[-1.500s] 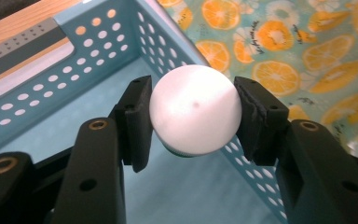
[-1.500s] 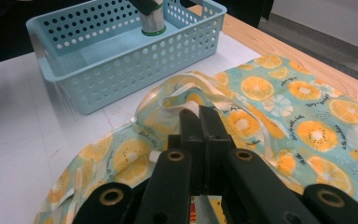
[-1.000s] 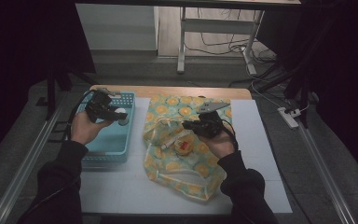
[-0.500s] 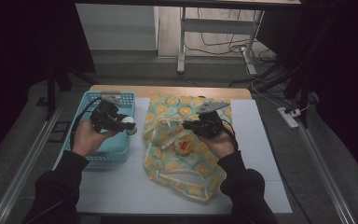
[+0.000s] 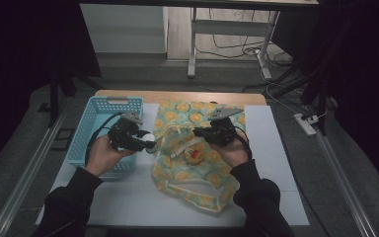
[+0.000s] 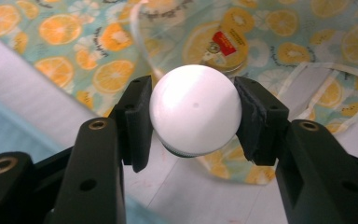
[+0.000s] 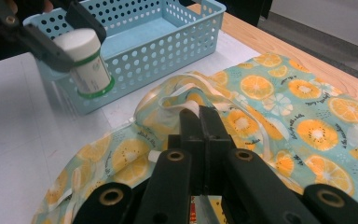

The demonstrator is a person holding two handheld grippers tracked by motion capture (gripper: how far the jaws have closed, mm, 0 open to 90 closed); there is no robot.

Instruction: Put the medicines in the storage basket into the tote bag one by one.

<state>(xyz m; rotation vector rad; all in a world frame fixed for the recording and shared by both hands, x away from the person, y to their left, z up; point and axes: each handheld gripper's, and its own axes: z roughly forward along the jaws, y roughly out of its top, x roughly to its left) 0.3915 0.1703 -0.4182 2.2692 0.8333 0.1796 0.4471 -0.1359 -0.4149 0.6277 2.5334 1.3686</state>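
My left gripper [image 5: 147, 142] is shut on a white-capped bottle [image 5: 149, 138] with a green band, and holds it just past the basket's right wall at the left edge of the bag. In the left gripper view the pads [image 6: 137, 119] press both sides of the bottle's round cap [image 6: 195, 112]. My right gripper [image 5: 197, 132] is shut on the raised white-trimmed rim of the orange-print cloth bag [image 5: 197, 170]; its closed jaws [image 7: 199, 116] hold the bag's mouth up. Inside the bag lies a round item with a red label [image 6: 227, 44].
A light blue perforated basket [image 5: 96, 118] stands left of the bag on the white table mat [image 5: 128, 197]. A wooden table edge [image 5: 177, 96] runs along the back. Beyond it stand table legs and floor cables.
My left gripper has carried the bottle rightward, from above the basket to the bag's left edge. The right gripper and bag have stayed put.
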